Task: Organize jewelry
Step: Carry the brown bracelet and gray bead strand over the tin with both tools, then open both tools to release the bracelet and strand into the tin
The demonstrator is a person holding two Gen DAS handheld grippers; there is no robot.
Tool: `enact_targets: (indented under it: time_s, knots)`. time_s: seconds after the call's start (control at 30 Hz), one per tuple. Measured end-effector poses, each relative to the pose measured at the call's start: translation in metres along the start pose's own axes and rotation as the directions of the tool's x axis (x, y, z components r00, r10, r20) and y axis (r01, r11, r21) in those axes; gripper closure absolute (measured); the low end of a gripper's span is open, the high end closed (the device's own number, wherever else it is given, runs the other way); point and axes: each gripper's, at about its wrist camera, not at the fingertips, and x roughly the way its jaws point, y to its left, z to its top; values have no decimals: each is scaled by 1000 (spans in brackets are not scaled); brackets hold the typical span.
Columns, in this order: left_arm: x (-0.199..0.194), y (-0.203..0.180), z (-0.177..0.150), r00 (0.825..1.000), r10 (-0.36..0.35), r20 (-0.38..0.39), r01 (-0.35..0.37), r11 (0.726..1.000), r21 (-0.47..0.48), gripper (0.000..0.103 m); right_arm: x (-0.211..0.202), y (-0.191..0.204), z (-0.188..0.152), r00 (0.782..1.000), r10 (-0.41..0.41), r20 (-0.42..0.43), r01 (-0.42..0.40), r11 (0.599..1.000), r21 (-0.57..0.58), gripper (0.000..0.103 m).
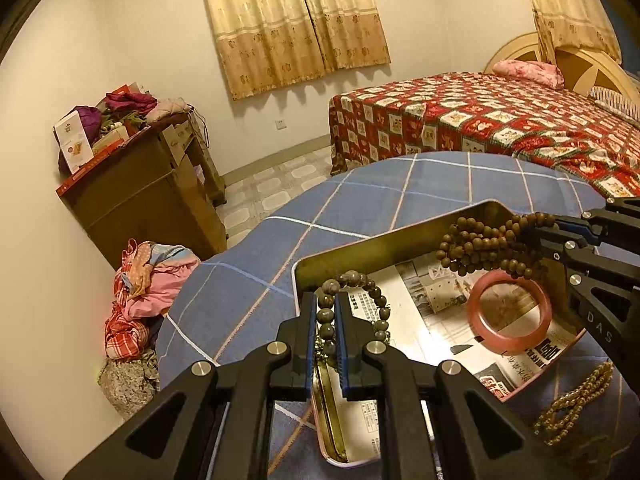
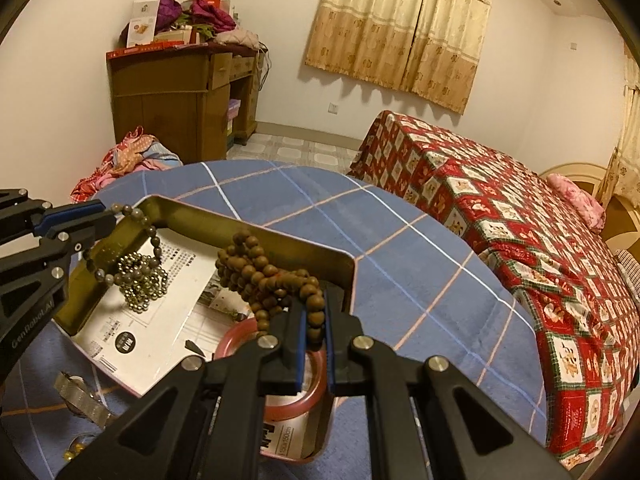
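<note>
Mid-task: pink bangle [image 1: 508, 312] already in tin [image 1: 384, 240]. Left hand-held gripper [image 1: 324, 332] clenched on grey bead bracelet [image 1: 360, 292], right hand-held gripper [image 2: 314, 344] on brown bead strand [image 2: 268, 276], both over tin; gold chain [image 1: 576, 404] beside right one still on tabletop [image 1: 400, 184].

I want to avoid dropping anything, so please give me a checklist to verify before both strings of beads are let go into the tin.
1. Left gripper shut on the grey bead bracelet: ok, beads sit between its pads.
2. Right gripper shut on the brown bead strand: ok.
3. Both strings hang over the inside of the tin, not over its wall: ok for the brown strand; cannot tell for the grey bracelet, held near the tin's corner.
4. Landing spot free: not ok, the pink bangle lies under the brown strand.
5. Grippers apart from each other: ok.
6. Gold chain free of the grey bracelet: cannot tell.
</note>
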Motion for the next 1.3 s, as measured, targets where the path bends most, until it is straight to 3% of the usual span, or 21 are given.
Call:
enact_targets:
  time_s: [0.97,1.03,1.1,1.17,1.3]
  knots:
    - [10,-5,-8,999,-4,-45,5,999,33,93,8,4,-5,999,41,-34,-40,999,22,92]
    - [6,-5,-8,999,13,-42,-12,999,42,79,7,3,-6,998,44,-34,-43,999,33,83]
    - [-2,-5,-8,999,45,-12,-44,998,44,30,3,2,-8,998,48,-27,-47,998,41,69]
    - [-11,-3,-9,997,68,30,-69,997,35,22,-1,1,-9,999,45,-20,-44,998,45,53]
    - [-19,-1,-11,998,62,24,-63,998,32,22,-14,-3,-16,999,41,-3,-41,998,56,52]
